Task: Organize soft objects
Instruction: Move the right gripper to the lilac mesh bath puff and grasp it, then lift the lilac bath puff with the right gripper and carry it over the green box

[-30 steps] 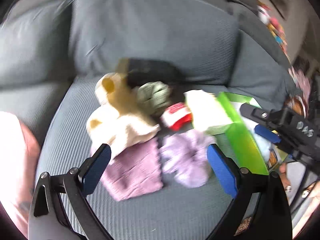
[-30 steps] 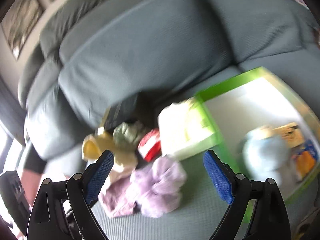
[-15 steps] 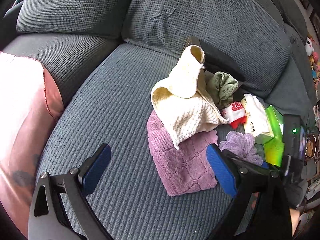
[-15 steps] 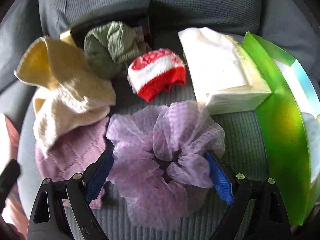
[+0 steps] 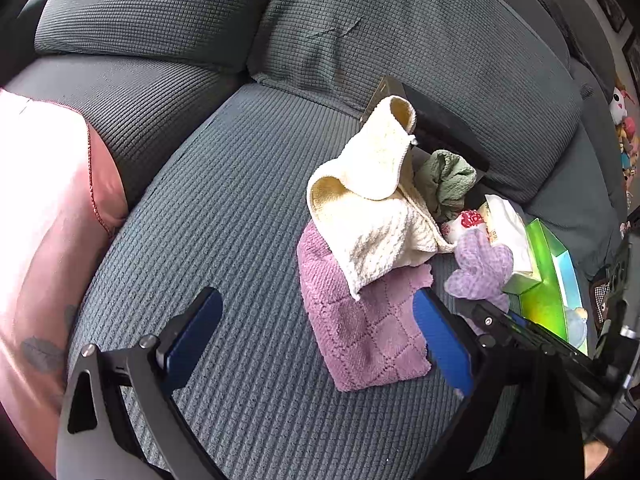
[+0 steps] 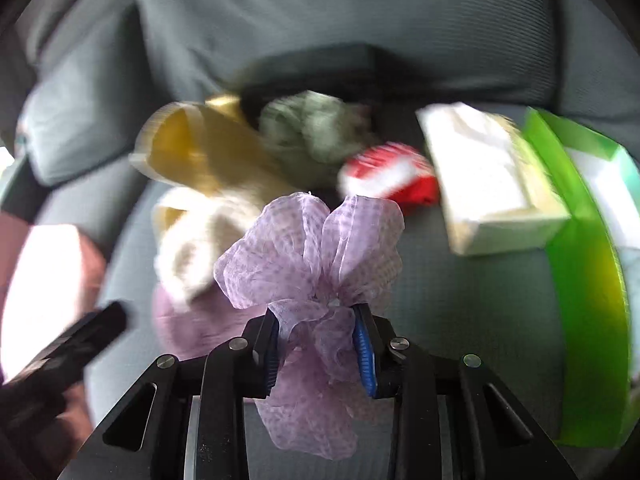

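My right gripper [image 6: 320, 344] is shut on a lilac sheer scrunchie [image 6: 316, 256] and holds it above the sofa seat; the scrunchie also shows in the left wrist view [image 5: 480, 268]. My left gripper [image 5: 320, 340] is open and empty over the seat, just left of a purple quilted cloth [image 5: 360, 328]. A cream knitted cloth [image 5: 372, 216] lies partly on the purple one. Behind them sit a green scrunchie [image 5: 448, 184] and a small red-and-white knit piece [image 6: 388, 176].
A green box [image 6: 588, 280] stands at the right with a tissue pack [image 6: 492, 188] leaning against it. A dark flat box [image 5: 436, 128] rests against the grey back cushion [image 5: 400, 32]. A person's pink-clad leg [image 5: 44, 220] is at the left.
My right gripper has shut on the lilac scrunchie and lifted it off the seat. My left gripper has barely moved and stays open.
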`<state>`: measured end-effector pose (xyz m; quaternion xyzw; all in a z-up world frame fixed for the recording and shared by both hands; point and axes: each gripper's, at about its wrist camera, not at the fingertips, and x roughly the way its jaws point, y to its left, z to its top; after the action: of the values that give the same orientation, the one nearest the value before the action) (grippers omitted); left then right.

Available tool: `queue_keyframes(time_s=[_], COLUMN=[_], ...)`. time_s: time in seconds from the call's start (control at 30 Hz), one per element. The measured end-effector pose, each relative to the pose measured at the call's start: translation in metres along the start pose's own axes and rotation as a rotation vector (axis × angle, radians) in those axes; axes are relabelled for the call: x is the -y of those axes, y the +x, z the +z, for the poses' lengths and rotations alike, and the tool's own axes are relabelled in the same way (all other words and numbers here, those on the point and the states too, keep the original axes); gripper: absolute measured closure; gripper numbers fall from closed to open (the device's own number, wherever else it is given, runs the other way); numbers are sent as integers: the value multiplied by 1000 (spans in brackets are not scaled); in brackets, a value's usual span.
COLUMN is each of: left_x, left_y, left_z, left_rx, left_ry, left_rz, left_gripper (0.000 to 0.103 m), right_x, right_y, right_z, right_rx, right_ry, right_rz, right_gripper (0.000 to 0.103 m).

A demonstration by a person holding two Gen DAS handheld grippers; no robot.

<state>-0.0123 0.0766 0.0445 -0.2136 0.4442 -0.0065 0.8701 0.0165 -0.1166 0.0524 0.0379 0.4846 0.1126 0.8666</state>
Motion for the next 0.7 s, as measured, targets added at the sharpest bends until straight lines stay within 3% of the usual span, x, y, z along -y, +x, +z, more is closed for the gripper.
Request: queue_keyframes(time_s=[0.13,0.2,0.27,0.33,0.4,0.57,0.63,0.7], left_x=[-1,-5,-10,-13,-13,-8,-3,4], left_y=[0,-1,-1,-1,0,3,6,14], left_z=[0,1,2,2,1,-1,-3,-7], left_rx=[1,4,-3,-8,-15,-55,-76,-115], left_ry=[-11,-26,-48,-59,-61,-84,-66,-47], left_rz=[12,18,1,-6,-19,-165,-185,-191], left_gripper=[9,9,9,9,9,11,15,28], right_x=[-15,-15,-13,-8,-5,14,21,30], right_y=[7,15,15,12,2,-8,-9,-6], right_z=[-4,-4,-4,2,2,8,11,12], right_rx=[-48,-89,-102,-74,-51,2,11,-2], right_ry=[-25,3,21,27,18,49,77,134], right_rz=[111,128,116,102,123,132,147,172], right_gripper=[70,63,31,22,22,20,20,20])
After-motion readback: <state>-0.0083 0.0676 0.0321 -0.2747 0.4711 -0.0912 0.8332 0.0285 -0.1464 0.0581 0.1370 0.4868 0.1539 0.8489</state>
